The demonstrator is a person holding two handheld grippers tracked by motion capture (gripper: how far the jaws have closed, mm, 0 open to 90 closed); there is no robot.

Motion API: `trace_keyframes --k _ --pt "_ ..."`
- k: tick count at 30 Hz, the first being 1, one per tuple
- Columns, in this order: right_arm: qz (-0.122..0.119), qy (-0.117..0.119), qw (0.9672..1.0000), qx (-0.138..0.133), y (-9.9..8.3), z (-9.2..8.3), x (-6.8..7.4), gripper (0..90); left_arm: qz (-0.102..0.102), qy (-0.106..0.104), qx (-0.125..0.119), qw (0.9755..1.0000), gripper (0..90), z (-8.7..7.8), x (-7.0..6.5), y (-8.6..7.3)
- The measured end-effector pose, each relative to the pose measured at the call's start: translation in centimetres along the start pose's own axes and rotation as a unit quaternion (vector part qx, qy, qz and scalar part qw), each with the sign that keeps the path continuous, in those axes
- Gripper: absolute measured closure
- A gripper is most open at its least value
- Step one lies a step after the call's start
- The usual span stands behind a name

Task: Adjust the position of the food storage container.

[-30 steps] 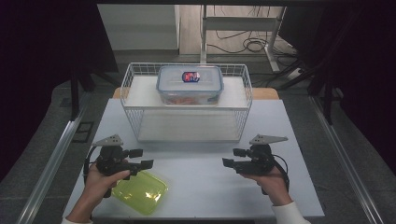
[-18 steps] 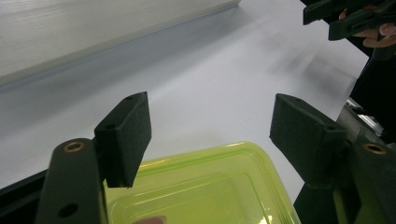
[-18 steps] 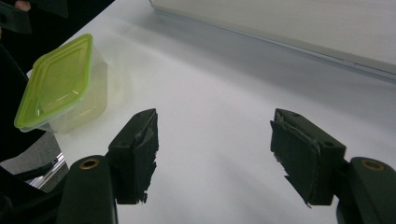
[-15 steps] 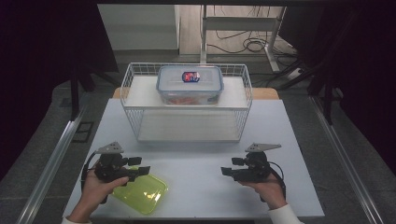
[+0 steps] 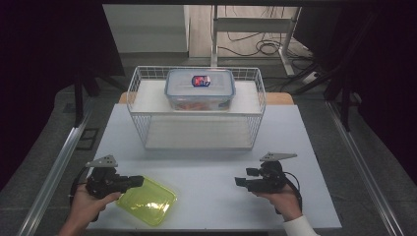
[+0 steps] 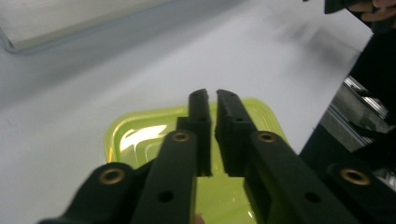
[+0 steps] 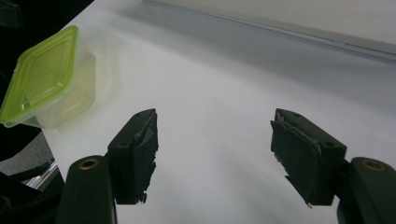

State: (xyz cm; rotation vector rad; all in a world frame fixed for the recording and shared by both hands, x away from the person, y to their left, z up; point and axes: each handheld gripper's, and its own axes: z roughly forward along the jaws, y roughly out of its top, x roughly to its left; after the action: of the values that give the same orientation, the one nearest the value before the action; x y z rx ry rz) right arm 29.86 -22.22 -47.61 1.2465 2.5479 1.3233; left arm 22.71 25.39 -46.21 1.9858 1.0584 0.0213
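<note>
Left gripper [image 5: 132, 182] over the near-left table corner, jaws just closed nearly together above the yellow-green lidded container [image 5: 146, 200], nothing visibly pinched between them, right gripper [image 5: 241, 181] spread wide and empty over bare white table [image 5: 206, 167], well apart.

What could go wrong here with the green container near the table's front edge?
The green-lidded container sits close to the table's front edge, so a nudge could push it off. The left gripper, whose jaws have just been closing, stands shut above the lid with nothing clearly between them, so it may have missed the rim. The right gripper is open, far from helping.
</note>
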Motion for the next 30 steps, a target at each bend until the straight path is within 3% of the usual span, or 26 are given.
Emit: trace_keyframes --k 8,11,12,15,16,18,22,26,30 --pt "0.001 0.0 1.0 0.001 0.0 0.1 0.0 31.4 -0.011 0.024 0.01 0.9996 90.0 -2.5 0.7 -2.1" --pt "0.003 0.0 1.0 0.001 0.0 0.2 0.0 31.3 -0.011 0.014 0.017 0.9997 90.0 -3.1 0.3 -2.9" --pt "0.004 0.0 1.0 0.001 0.0 0.2 -0.1 31.3 0.0 -0.002 0.029 0.9996 90.0 -2.9 -0.4 -3.4" --pt "0.004 0.0 1.0 0.003 -0.1 0.3 -0.1 31.3 0.014 -0.016 0.047 0.9987 90.0 -2.6 -1.2 -3.8" --pt "0.004 0.0 1.0 0.003 -0.1 0.3 -0.2 31.3 0.023 -0.034 0.059 0.9974 90.0 -2.2 -1.7 -4.1" --pt "0.004 0.0 1.0 0.003 -0.1 0.3 -0.2 31.3 0.032 -0.041 0.067 0.9964 90.0 -1.9 -2.0 -4.3" --pt "0.006 0.002 1.0 0.001 -0.1 0.2 -0.2 31.2 0.062 -0.07 0.102 0.9904 90.0 -0.6 -3.1 -5.1" --pt "0.008 0.001 1.0 0.004 -0.1 0.4 -0.3 31.1 0.088 -0.072 0.135 0.9843 90.0 0.4 -3.9 -5.7" --pt "0.009 0.003 0.9999 0.004 -0.1 0.4 -0.3 31.1 0.095 -0.067 0.155 0.981 90.0 1.8 -3.9 -5.8"
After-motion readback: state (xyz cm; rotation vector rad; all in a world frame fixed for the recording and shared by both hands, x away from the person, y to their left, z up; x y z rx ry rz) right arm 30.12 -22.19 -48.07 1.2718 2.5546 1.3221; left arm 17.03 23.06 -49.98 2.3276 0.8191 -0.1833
